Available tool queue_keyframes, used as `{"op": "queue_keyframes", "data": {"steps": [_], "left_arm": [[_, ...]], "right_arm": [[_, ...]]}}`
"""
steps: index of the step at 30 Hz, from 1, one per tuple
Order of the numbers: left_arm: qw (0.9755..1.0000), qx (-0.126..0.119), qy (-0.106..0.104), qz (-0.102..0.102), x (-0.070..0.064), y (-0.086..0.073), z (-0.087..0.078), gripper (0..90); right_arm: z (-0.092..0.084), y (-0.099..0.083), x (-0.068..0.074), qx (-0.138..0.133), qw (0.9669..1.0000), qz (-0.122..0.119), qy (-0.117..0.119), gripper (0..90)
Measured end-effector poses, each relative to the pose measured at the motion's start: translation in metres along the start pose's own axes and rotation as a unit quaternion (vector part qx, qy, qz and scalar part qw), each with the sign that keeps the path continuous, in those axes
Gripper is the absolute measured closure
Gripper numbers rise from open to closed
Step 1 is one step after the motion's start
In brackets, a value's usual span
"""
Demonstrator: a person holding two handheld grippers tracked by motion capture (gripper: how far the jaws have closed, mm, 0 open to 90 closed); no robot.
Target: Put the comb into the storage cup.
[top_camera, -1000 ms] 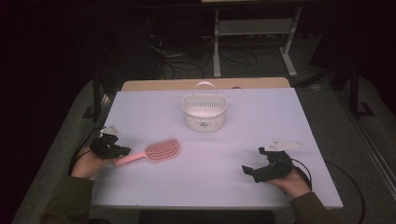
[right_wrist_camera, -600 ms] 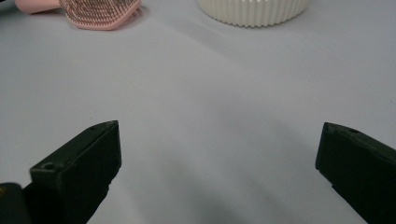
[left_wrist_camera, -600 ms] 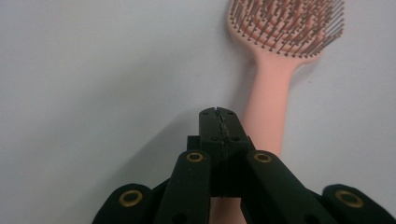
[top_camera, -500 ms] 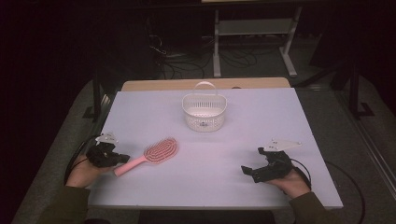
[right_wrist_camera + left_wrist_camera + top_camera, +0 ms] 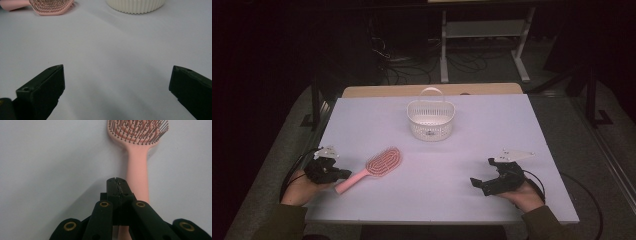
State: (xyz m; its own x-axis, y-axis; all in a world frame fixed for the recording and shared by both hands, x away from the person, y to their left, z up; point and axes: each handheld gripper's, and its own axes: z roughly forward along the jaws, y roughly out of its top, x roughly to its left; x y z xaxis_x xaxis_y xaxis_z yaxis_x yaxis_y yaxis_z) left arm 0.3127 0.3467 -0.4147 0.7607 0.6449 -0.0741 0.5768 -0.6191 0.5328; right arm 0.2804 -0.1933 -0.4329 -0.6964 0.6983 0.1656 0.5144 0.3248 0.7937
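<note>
From above, left gripper [image 5: 343, 173] closed and empty beside pink hairbrush [image 5: 373, 167] handle end; long axis slanting away from jaws, head toward white basket [image 5: 430, 120]. Right gripper [image 5: 477, 184] well apart, jaws wide, holding nothing. Along left gripper's [image 5: 116, 180] jaws, pressed together over handle, hairbrush [image 5: 138, 157] straight ahead, bristles up. Between right gripper's [image 5: 116, 80] spread jaws, bare table [image 5: 110, 50]; hairbrush [image 5: 50, 6] far ahead-left. No legible writing.

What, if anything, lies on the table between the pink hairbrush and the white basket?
Nothing visible: bare table separates the pink hairbrush from the white basket. The shut left gripper sits over the brush's handle end.
</note>
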Motion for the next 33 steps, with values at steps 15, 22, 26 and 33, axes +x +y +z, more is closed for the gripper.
{"op": "queue_keyframes", "data": {"steps": [15,22,26,33], "left_arm": [[0.9997,-0.024,-0.001,-0.008,-0.004,0.000,-0.006,90.0],[0.9979,-0.064,-0.003,-0.008,-0.013,0.011,-0.012,73.0],[0.9966,-0.082,-0.009,-0.004,-0.020,0.019,-0.009,64.7],[0.9923,-0.122,-0.020,0.001,-0.031,0.034,-0.002,49.6]], "right_arm": [[0.000,0.000,0.000,-0.001,1.0000,0.001,-0.001,0.1],[0.000,0.000,0.000,0.000,1.0000,0.001,-0.001,0.1],[0.000,0.000,0.000,-0.001,1.0000,0.000,-0.001,0.1],[0.000,0.000,0.000,-0.001,1.0000,-0.001,-0.001,0.1]]}}
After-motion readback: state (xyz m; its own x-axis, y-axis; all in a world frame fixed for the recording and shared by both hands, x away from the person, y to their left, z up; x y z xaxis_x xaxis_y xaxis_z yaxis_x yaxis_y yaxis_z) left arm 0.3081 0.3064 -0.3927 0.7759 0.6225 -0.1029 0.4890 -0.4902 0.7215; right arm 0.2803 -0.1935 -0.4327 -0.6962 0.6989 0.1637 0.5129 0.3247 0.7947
